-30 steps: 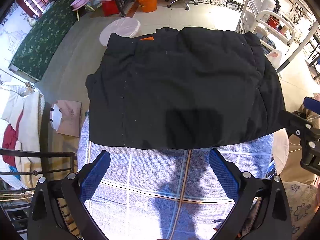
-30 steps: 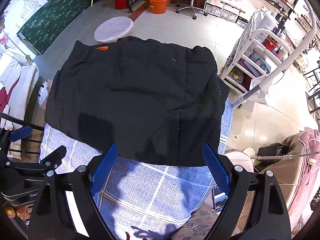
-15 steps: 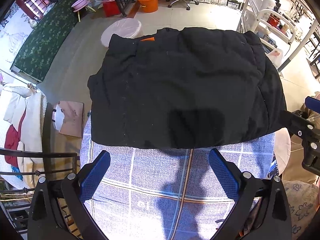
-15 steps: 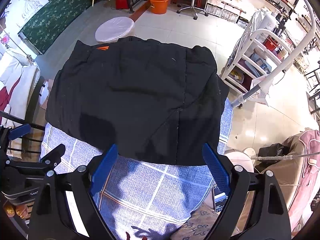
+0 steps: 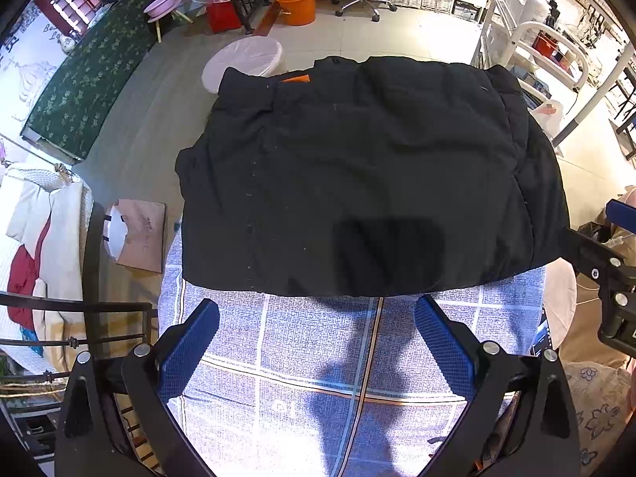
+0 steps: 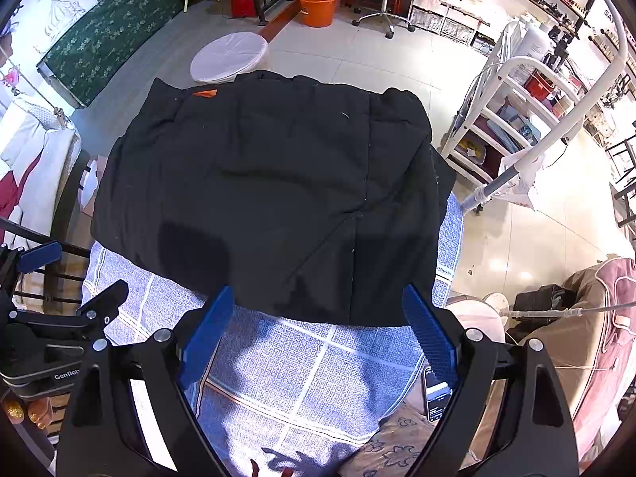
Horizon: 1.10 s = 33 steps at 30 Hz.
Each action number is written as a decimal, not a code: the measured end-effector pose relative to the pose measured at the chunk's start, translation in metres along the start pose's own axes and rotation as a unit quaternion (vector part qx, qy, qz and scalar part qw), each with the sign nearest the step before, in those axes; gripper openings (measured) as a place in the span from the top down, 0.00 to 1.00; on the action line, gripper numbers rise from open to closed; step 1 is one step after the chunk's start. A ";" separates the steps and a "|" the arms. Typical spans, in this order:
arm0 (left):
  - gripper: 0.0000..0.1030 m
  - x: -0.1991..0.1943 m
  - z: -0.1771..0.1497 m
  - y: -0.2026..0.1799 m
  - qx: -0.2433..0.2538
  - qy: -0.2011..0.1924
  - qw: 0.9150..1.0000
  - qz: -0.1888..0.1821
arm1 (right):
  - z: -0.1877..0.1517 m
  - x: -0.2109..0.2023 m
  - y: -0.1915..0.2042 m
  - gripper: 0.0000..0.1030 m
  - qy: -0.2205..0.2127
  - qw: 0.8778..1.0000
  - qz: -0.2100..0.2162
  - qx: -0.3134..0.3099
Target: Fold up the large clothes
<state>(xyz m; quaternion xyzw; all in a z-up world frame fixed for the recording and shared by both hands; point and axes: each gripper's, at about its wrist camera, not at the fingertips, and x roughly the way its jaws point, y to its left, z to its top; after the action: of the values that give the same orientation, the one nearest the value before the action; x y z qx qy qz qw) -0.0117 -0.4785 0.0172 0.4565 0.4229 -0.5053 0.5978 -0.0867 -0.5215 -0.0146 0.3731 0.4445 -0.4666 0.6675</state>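
Note:
A large black padded jacket [image 5: 357,175] lies folded into a rough rectangle on a blue checked cloth [image 5: 318,357] that covers the table; it also shows in the right wrist view [image 6: 262,198]. A small orange tag [image 5: 296,78] shows near its far edge. My left gripper [image 5: 318,342] is open and empty, hovering above the bare cloth just short of the jacket's near edge. My right gripper [image 6: 318,334] is open and empty, above the jacket's near right corner. Each gripper appears at the edge of the other's view.
A white round stool [image 5: 242,59] stands beyond the table. An orange bucket [image 5: 296,6] and a swivel chair stand further back. A white rack [image 6: 512,119] stands to the right. A green patterned bench [image 5: 87,75] is at the left. A phone [image 6: 435,393] lies at the table's right edge.
Both grippers have drifted slightly; the jacket sits a little further right in the left wrist view. The jacket itself has not moved, and both grippers stay open.

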 end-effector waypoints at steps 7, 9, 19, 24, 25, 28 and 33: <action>0.06 0.001 -0.001 0.004 -0.013 0.006 1.000 -0.016 | -0.001 0.003 0.000 0.16 0.002 1.000 -0.002 -0.003; 0.06 0.002 -0.001 0.006 -0.019 0.011 1.000 -0.010 | -0.002 0.002 0.000 0.16 0.002 1.000 -0.002 -0.002; 0.06 0.001 -0.002 0.011 -0.030 0.006 1.000 -0.006 | -0.002 0.003 0.000 0.16 0.002 1.000 -0.001 -0.003; 0.06 0.001 -0.001 0.009 -0.023 0.006 1.000 0.000 | -0.002 0.003 0.000 0.16 0.002 1.000 -0.002 -0.003; 0.06 0.002 -0.001 0.008 -0.022 0.007 1.000 0.002 | -0.002 0.004 0.000 0.16 0.002 1.000 -0.001 -0.003; 0.06 0.003 -0.001 0.008 -0.019 0.008 1.000 0.006 | -0.002 0.003 0.000 0.16 0.003 1.000 -0.002 -0.002; 0.06 0.003 -0.002 0.006 -0.011 0.008 1.000 0.009 | -0.002 0.004 -0.001 0.16 0.002 1.000 -0.002 -0.003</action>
<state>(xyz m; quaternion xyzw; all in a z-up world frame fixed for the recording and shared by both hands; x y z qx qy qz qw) -0.0056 -0.4765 0.0145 0.4576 0.4295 -0.4916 0.6037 -0.0870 -0.5208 -0.0192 0.3715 0.4477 -0.4658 0.6668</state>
